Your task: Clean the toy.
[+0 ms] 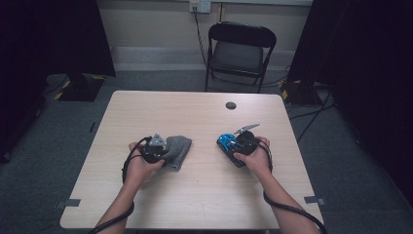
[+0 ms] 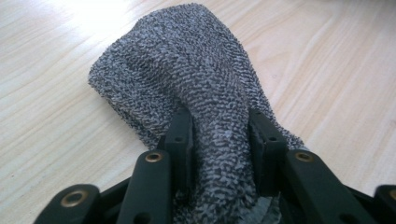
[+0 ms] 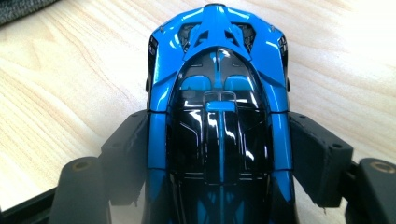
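A pale wood-grain bench [image 1: 204, 195] stands in a dim room, a black folding chair [image 1: 239, 51] behind it. The left tool [image 1: 155, 147] has a bunched fold of grey knit cloth [image 2: 187, 79] between its barely parted jaws; the pads look to be in contact. The cloth lies left of the toy car [image 3: 217, 116]. It looks soft and light, so any gathered fold will do. The right tool [image 1: 233, 145] clamps the blue-and-black car across its flanks; its glossy, rigid shell could slip, so the flat sides suit best.
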